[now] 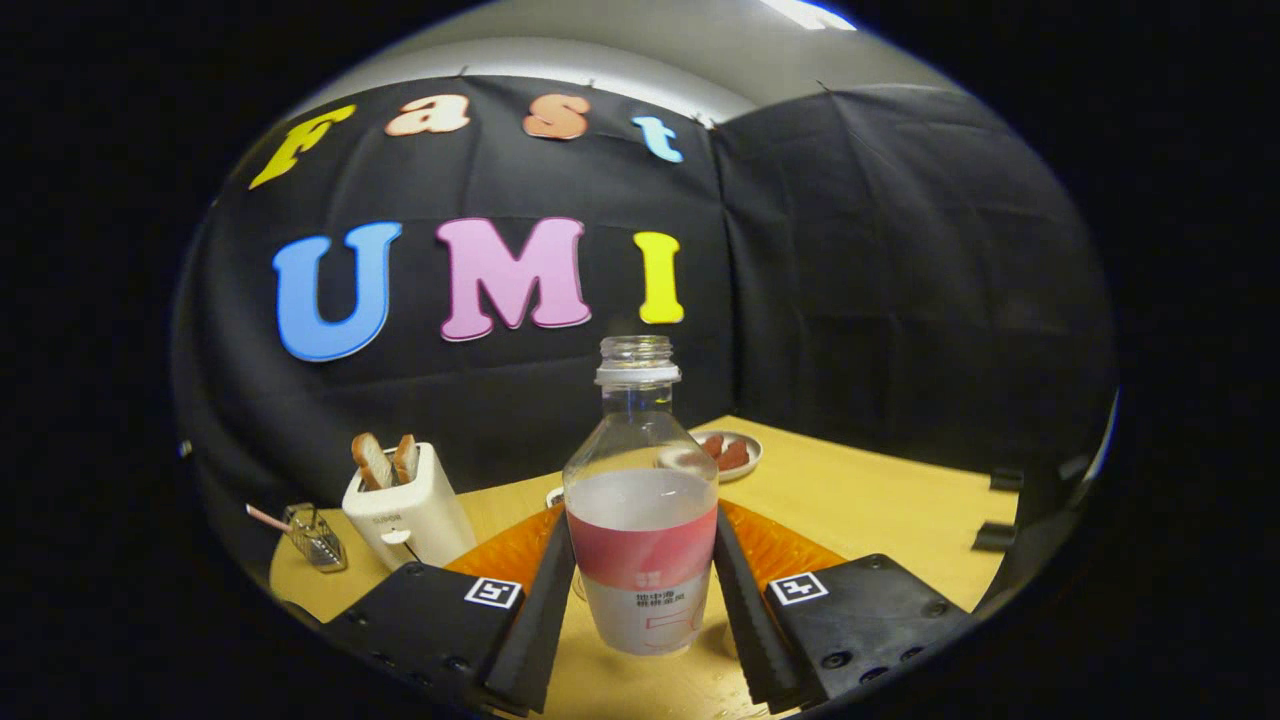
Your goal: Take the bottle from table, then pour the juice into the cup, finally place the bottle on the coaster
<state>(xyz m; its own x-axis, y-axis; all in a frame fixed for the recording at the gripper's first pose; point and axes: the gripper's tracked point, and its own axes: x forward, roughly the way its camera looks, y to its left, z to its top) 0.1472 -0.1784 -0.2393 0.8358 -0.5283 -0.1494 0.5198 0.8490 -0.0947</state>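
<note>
The bottle [640, 520] is clasped upright between both fingers of the gripper [640, 610], above the table [850, 500]. An orange mat [770, 545] lies behind it, a toaster [405, 505] beyond the left finger.

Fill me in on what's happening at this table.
A hand-held gripper has its two fingers pressed against either side of an uncapped bottle, upright and about half full. Behind the bottle lies an orange mat. Beyond it sits a small plate of food; off to one side stand a toaster with bread and a small glass container. No pouring has begun.
</note>
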